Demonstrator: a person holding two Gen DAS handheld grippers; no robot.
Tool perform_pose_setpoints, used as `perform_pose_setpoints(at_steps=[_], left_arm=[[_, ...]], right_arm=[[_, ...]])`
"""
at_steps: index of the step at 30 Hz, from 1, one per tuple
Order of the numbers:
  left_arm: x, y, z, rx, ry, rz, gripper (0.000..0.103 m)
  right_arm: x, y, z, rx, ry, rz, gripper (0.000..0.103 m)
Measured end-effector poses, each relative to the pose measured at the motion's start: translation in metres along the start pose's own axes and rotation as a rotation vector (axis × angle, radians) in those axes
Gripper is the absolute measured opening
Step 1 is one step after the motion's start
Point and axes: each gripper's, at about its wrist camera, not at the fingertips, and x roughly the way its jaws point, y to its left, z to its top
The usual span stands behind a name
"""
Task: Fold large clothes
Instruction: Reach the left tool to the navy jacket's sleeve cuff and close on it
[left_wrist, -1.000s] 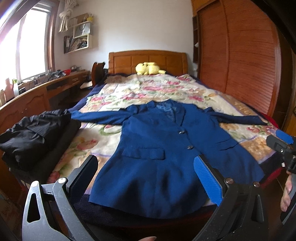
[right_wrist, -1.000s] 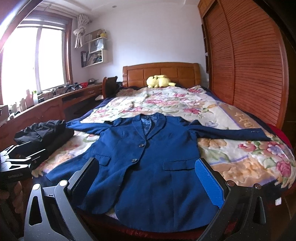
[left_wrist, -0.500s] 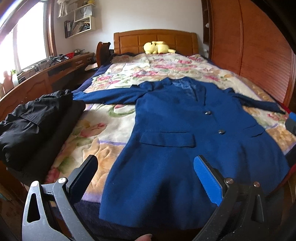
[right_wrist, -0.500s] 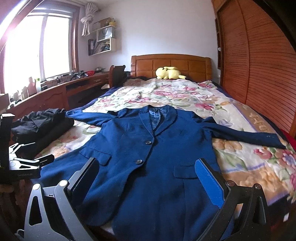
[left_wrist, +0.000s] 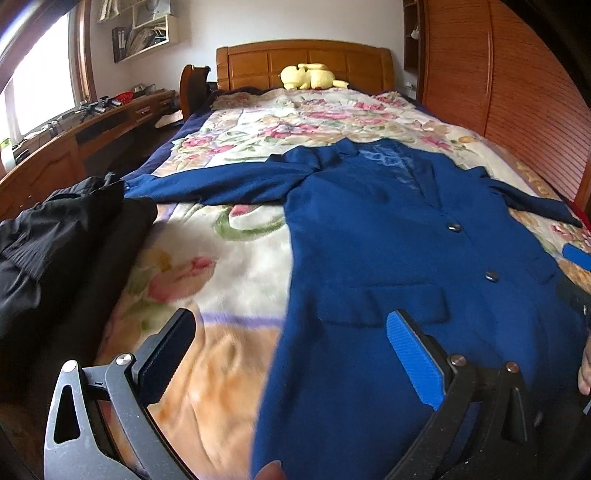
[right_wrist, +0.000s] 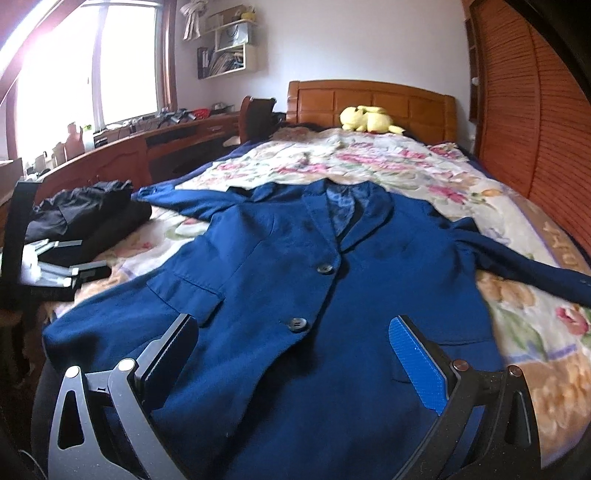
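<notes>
While both grippers hang over the foot edge of the bed, the navy blazer (right_wrist: 295, 266) lies flat and face up on the floral blanket (left_wrist: 236, 258), buttoned, hem at the foot edge, collar pointing toward the wooden headboard (right_wrist: 373, 101). Sleeves are spread out toward both side edges. The left gripper (left_wrist: 288, 354) has its jaws spread wide with nothing in them, over the blazer's hem corner and bare blanket. The right gripper (right_wrist: 291, 354) is just as wide open and empty, above the lower front. A black garment (left_wrist: 48, 236) is heaped at the bed's left edge, and a yellow plush toy (right_wrist: 365, 119) sits by the headboard. A desk (right_wrist: 122, 155) runs under the window (right_wrist: 85, 66), with a slatted wooden wardrobe (right_wrist: 528, 110) on the opposite side.
</notes>
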Motion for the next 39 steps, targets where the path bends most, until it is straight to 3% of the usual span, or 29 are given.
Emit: perform_pose_setpoints(at_steps=[10, 15, 24, 32, 39], left_arm=[[0.05, 0.043, 0.055, -0.047, 0.01, -0.011, 0.103], [0.089, 0.061, 0.08, -0.057, 0.034, 0.065, 0.103], [0.147, 0.111, 0.108, -0.202, 0.095, 0.085, 0.103], [0.187, 0.127, 0.137, -0.263, 0.126, 0.09, 0.103], [0.219, 0.14, 0.148, -0.316, 0.202, 0.123, 0.103]], right_arm=[[0.031, 0.0, 0.008, -0.012, 0.047, 0.054, 0.103], [0.038, 0.006, 0.02, -0.056, 0.046, 0.078, 0.103], [0.05, 0.017, 0.03, -0.094, 0.05, 0.115, 0.103], [0.052, 0.019, 0.031, -0.115, 0.069, 0.128, 0.103], [0.063, 0.018, 0.04, -0.094, 0.082, 0.145, 0.103]])
